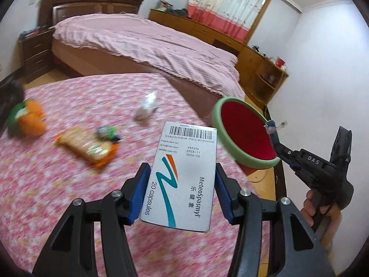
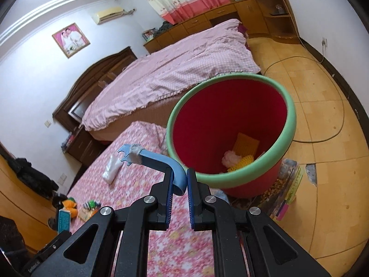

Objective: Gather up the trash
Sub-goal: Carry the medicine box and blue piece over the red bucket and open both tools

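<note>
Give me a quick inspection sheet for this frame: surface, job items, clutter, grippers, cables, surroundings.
Surface: pink floral bedspread, blurred.
Job's things: medicine box clamped in left gripper; red bin with green rim hangs by its blue handle; yellow and pink scraps already inside.
Clutter: snack wrapper, crumpled white paper, orange plush toy, small green striped item on the spread.
Grippers: left shut on the box; right gripper shut on the bin's handle.
Cables: cord loops over the floor to a wall socket.
Surroundings: second bed, wooden cabinets, curtain, tiled floor with a broken patch.
</note>
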Demonstrator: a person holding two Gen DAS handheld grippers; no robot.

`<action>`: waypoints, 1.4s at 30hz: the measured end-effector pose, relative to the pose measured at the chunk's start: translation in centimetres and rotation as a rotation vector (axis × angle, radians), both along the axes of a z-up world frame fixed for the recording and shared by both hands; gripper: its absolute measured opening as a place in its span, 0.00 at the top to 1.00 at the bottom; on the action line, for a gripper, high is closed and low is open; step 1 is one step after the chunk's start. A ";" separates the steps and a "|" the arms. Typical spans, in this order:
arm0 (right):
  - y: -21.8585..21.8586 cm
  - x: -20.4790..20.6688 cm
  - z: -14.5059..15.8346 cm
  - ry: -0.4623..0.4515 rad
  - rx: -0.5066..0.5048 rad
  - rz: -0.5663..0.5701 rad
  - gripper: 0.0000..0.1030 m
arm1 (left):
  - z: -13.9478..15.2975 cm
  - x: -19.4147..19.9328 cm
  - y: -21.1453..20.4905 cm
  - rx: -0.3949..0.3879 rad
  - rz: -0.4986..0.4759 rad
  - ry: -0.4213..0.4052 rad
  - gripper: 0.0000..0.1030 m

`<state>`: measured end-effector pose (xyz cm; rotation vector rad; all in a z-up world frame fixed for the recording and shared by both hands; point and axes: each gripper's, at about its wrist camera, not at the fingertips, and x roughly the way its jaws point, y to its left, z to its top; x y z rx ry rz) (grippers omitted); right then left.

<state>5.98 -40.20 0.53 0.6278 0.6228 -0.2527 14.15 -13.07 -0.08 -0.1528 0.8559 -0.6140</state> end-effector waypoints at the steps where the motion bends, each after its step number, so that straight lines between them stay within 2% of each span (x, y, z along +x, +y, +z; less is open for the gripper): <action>1: -0.4 0.0 0.0 -0.004 0.003 -0.002 0.89 | 0.2 0.2 -1.0 0.006 -0.014 -0.004 0.46; 12: -5.8 -0.2 -0.3 -0.036 0.016 -0.061 0.89 | 0.7 2.0 -11.3 0.045 -0.139 -0.034 0.46; 16: -7.7 -0.2 -0.9 -0.029 0.022 -0.080 0.89 | -0.2 2.8 -15.0 0.058 -0.178 -0.027 0.46; 23: -10.5 0.0 -1.8 -0.012 0.020 -0.115 0.89 | -1.8 3.4 -19.8 0.125 -0.224 -0.072 0.46; 28: -12.3 0.4 -2.6 0.002 0.022 -0.135 0.89 | -3.1 4.9 -21.7 0.125 -0.232 -0.035 0.46; 33: -13.6 1.3 -3.6 0.025 0.025 -0.138 0.89 | -4.4 6.2 -23.0 0.167 -0.221 -0.012 0.46; 42: -13.6 3.7 -3.7 0.044 0.003 -0.088 0.86 | -4.7 7.2 -22.4 0.150 -0.185 0.005 0.46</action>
